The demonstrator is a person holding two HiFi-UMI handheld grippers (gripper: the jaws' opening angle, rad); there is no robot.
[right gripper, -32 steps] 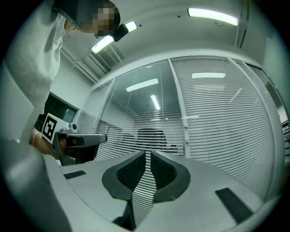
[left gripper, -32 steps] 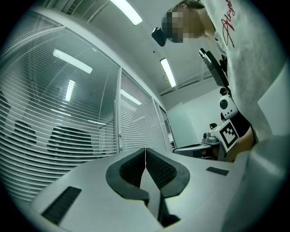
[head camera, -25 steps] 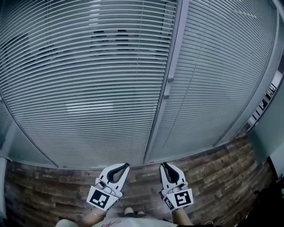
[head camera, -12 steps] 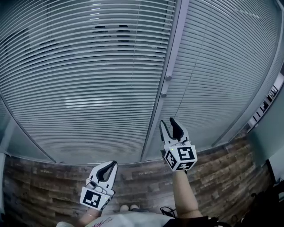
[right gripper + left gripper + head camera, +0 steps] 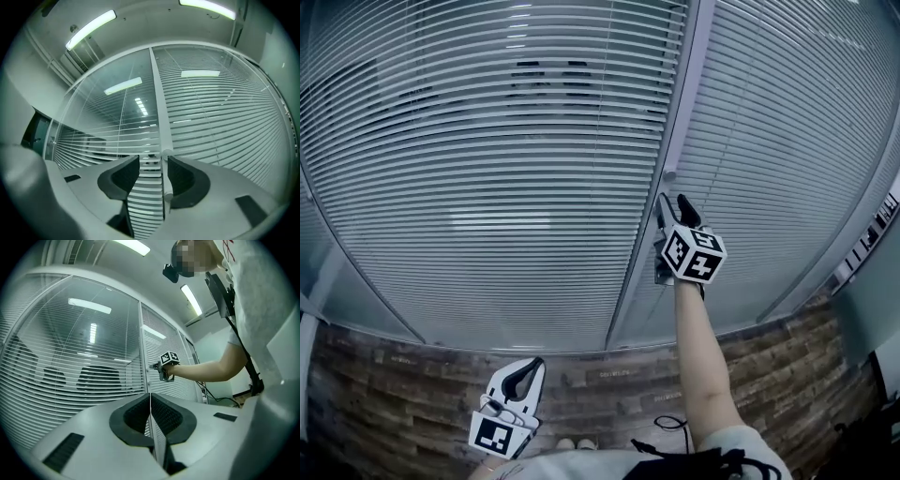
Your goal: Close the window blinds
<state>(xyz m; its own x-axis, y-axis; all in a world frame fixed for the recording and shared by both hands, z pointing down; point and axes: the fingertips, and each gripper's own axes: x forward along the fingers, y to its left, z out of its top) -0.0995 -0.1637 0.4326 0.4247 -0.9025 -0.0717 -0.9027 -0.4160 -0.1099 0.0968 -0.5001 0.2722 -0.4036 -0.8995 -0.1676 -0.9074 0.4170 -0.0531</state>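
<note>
Right gripper [image 5: 673, 206] is up at the upright frame [image 5: 642, 253] between the two glass panels, my arm stretched out to it. Its jaws have just been opening and now stand wide apart, clamped on nothing. In the right gripper view the lower knob [image 5: 168, 194] on that frame sits in the gap, close by the right-hand jaw; whether it touches the pad I can't tell. The upper knob [image 5: 668, 174] shows just past the tips.

Left gripper [image 5: 530, 367] hangs low, near me, over the plank floor [image 5: 394, 375]. Its jaws are pressed together with nothing between them.

The blinds fill the far side. The left blind [image 5: 487, 187] has its slats tilted open, and dark shapes [image 5: 548, 80] show through the glass. The right blind [image 5: 787, 141] looks denser, with its slats lying closer together.
</note>
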